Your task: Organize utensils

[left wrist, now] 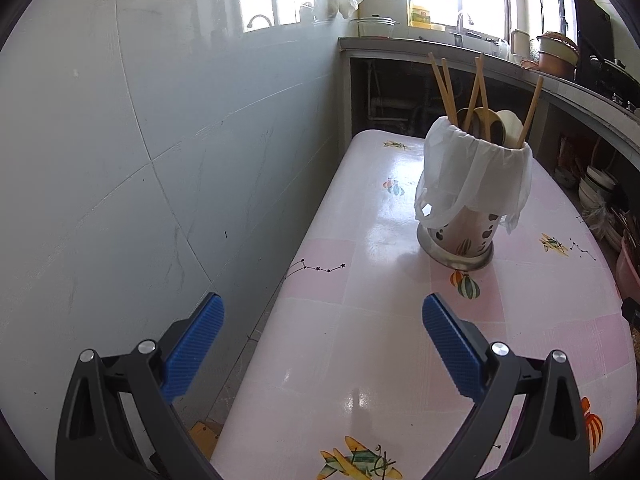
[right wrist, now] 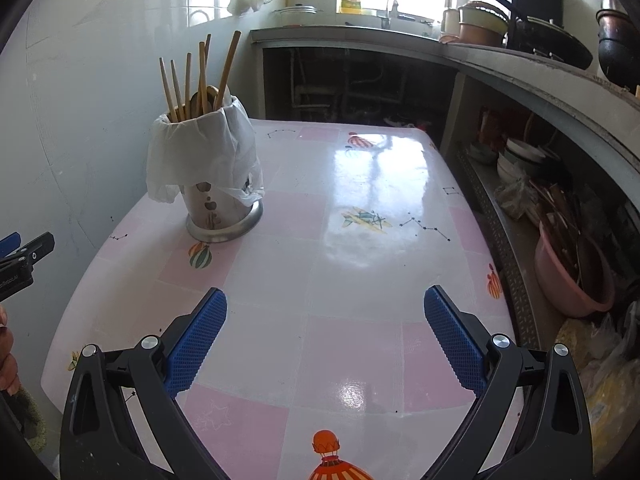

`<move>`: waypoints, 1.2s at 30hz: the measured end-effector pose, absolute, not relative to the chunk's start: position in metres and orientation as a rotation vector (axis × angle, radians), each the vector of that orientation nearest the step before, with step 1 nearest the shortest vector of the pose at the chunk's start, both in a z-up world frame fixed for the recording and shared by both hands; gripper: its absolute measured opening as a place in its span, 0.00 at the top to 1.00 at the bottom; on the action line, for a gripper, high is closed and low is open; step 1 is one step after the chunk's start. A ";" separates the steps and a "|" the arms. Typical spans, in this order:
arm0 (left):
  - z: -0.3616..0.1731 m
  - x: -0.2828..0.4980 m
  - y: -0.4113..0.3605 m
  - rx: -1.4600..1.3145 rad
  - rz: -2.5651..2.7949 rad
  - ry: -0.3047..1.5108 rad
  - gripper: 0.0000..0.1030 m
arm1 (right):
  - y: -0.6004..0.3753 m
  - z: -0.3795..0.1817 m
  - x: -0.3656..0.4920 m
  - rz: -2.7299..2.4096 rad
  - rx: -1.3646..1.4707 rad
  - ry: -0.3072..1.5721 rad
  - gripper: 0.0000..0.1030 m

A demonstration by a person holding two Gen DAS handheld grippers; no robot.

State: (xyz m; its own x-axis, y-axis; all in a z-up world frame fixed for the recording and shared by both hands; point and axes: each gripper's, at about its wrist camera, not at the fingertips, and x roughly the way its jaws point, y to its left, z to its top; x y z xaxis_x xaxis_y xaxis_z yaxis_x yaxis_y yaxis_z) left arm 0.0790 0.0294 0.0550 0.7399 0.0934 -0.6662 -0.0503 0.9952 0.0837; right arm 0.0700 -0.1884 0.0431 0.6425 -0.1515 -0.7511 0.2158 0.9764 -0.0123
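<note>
Pink patterned surface (right wrist: 360, 280) is carrying only a perforated steel utensil holder (right wrist: 218, 216), draped in white plastic, standing toward the wall side with chopsticks (right wrist: 188, 80) and wooden spoons (left wrist: 486, 122) upright inside. Left gripper (left wrist: 320, 344) and right gripper (right wrist: 324, 340) are both hovering spread apart, holding nothing; any approach should be descending steeply to avoid tipping it.
</note>
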 end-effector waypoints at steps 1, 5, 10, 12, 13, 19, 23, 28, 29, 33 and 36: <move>0.053 0.080 0.030 0.064 0.080 0.737 0.05 | -0.190 0.041 0.072 -0.209 0.085 0.855 0.08; 0.050 0.087 0.031 0.082 0.090 0.733 0.05 | -0.194 0.036 0.080 -0.208 0.100 0.874 0.08; 0.049 0.094 0.031 0.076 0.079 0.746 0.05 | -0.198 0.035 0.088 -0.213 0.099 0.879 0.08; 0.048 0.097 0.031 0.070 0.077 0.752 0.05 | -0.200 0.036 0.091 -0.213 0.107 0.879 0.08; 0.048 0.099 0.031 0.068 0.075 0.752 0.05 | -0.201 0.036 0.092 -0.213 0.109 0.880 0.08; 0.051 0.102 0.028 0.058 0.068 0.742 0.05 | -0.204 0.039 0.093 -0.216 0.113 0.873 0.08; 0.054 0.103 0.027 0.049 0.062 0.732 0.05 | -0.205 0.040 0.093 -0.215 0.115 0.872 0.08; 0.054 0.103 0.024 0.044 0.058 0.731 0.05 | -0.206 0.039 0.094 -0.216 0.117 0.878 0.08; 0.054 0.103 0.024 0.043 0.057 0.731 0.05 | -0.206 0.038 0.094 -0.216 0.119 0.880 0.08; 0.054 0.102 0.023 0.043 0.054 0.729 0.05 | -0.204 0.040 0.093 -0.211 0.123 0.876 0.08; 0.056 0.101 0.021 0.043 0.053 0.724 0.05 | -0.204 0.041 0.092 -0.209 0.123 0.872 0.08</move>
